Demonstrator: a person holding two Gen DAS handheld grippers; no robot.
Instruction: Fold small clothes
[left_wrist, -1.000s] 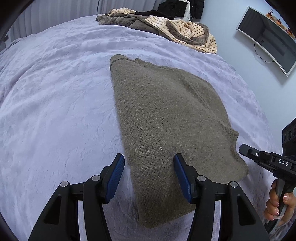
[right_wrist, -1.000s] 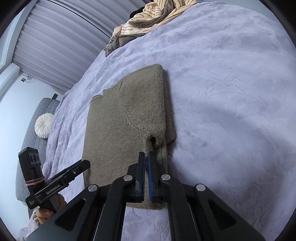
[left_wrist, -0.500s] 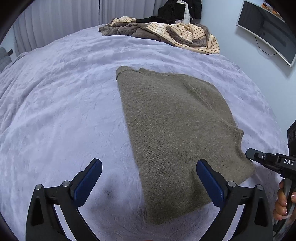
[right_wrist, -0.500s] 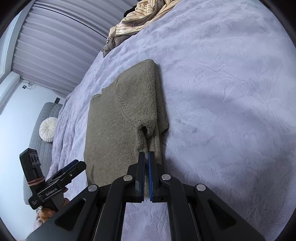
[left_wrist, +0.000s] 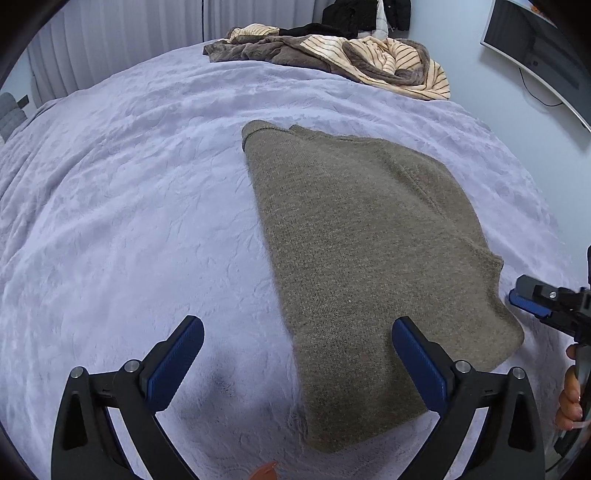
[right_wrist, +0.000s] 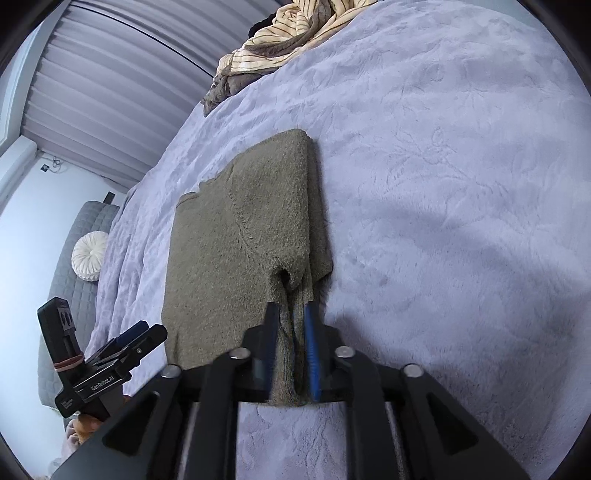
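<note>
Olive-brown knitted sweater (left_wrist: 362, 266), folded into a long rectangle, lies flat on the lilac plush bedspread (left_wrist: 129, 206), its long axis running away from both cameras toward the striped clothes heap (left_wrist: 369, 62). Left gripper (left_wrist: 295, 354) stands spread wide, straddling the near corner without pressing it. Right gripper (right_wrist: 290, 354) is opening, a sweater fold still between its blue pads (right_wrist: 312, 354).

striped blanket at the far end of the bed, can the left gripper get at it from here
Probably not from here. The left gripper hangs open over the folded olive sweater's near edge; the striped blanket lies far across the lavender bedspread, though nothing blocks the way.
</note>
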